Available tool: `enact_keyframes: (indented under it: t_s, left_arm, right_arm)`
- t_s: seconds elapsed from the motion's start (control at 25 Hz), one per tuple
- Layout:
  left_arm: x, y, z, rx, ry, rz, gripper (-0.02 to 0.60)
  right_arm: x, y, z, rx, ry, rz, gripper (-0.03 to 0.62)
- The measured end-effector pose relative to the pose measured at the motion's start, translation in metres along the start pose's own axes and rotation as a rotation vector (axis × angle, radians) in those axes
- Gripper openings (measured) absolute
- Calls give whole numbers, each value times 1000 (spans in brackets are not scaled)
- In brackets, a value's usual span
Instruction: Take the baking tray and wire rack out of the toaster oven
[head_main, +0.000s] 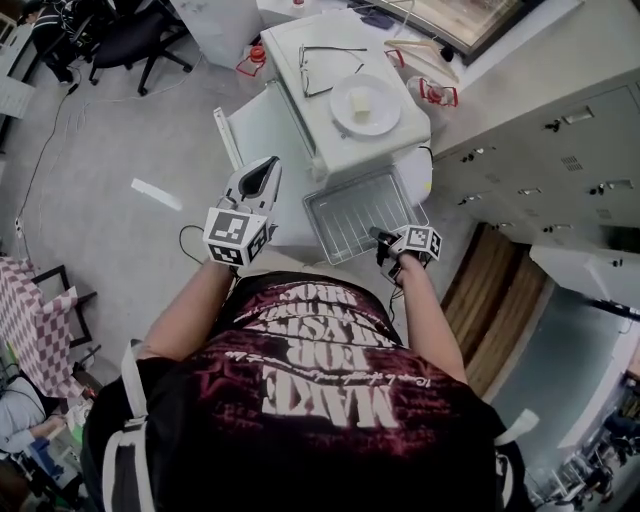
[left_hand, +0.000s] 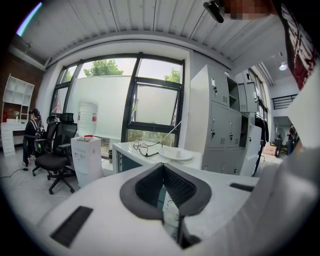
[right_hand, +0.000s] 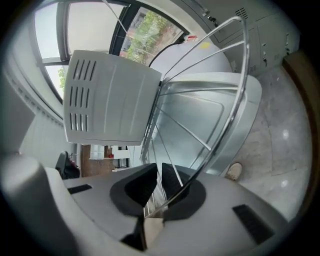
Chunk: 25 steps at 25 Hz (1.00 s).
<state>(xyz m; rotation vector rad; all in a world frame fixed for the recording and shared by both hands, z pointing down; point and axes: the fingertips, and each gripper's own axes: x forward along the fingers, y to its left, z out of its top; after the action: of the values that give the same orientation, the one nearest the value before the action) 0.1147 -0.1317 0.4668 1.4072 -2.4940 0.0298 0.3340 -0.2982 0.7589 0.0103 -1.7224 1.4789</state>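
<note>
Steel: one baking tray (right_hand: 195, 120) | one wire rack (right_hand: 243, 60) | left tool (head_main: 262, 172), right tool (head_main: 380, 238)

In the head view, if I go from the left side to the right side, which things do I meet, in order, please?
Black office chair → left gripper → wire rack lying on the baking tray → grey cabinets.
</note>
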Motion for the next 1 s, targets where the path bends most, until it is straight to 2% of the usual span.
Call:
enact_keyframes:
  t_s: [0.04,0.16,0.28,0.4,0.56,0.72,0.84,1.0]
  left_arm:
    - [0,-1,-1,-1,2,-3,6]
    - [1,-5,0,2,3,-23,6]
    - [5,-9,0,9,6,-51,6]
    - [8,-10,-1,7,16,-74,6]
    - [14,-13,-1,11,27,-114,6]
    - [19,-13,-2,17,40,-155,6]
    - [23,-11,-3,20,54,-183,6]
    - [28,-10,-2,29,62,-220,6]
  right_arm:
    - [1,-5,3,-1,-1,-40,51]
    - [-1,-11,5,-27,8,-140,234]
    - [-4,-9,0,-50,40,-195,348]
    - [-3,-16,-15,-90,155,-249,377]
    - [-3,-27,-30,-204,321,-343,401]
    - [-5,-32,-36,-298,375,-408,412]
    - [-10,-38,-45,-393,468,-495,418]
    - [-12,-42,-43,-422,510,-546,420]
